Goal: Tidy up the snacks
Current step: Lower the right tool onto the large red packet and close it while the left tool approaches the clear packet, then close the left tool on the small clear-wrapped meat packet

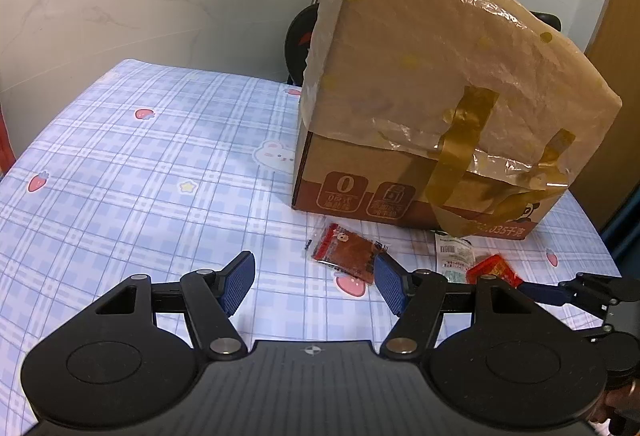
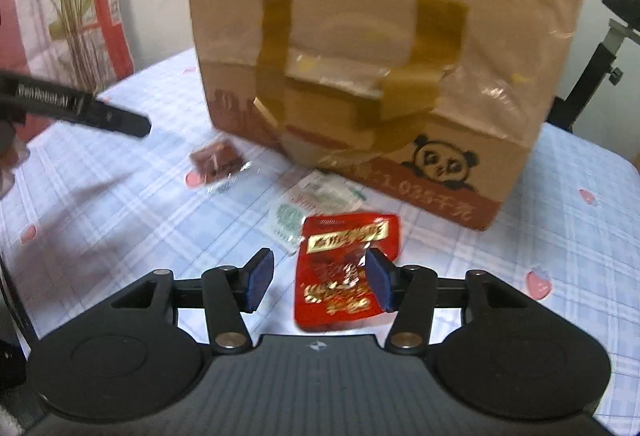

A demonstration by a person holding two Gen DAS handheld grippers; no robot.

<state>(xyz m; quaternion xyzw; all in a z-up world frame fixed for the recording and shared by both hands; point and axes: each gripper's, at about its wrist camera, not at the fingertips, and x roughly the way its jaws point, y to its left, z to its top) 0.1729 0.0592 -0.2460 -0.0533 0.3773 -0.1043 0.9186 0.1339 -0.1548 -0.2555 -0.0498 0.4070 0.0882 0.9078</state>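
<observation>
Checked tablecloth (image 1: pixel 120 164), taped box (image 1: pixel 420 76) beyond packets (image 2: pixel 346 272)

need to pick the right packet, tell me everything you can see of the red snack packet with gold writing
The red packet is a glossy, flat foil-like pouch with a gold label band near its top and gold print lower down. It lies on the blue checked cloth in front of the cardboard box, its upper left corner by a white-and-green packet. The right gripper straddles it, jaws open, one pad over its right side; contact is unclear.

- On the desk (image 2: pixel 120 236), 3 snack packets lie before the cardboard box (image 2: pixel 360 36).
- From the middle packet (image 2: pixel 316 204): one packet (image 2: pixel 218 160) at 10 o'clock, another (image 2: pixel 344 276) at 5 o'clock, overlapping it.
</observation>
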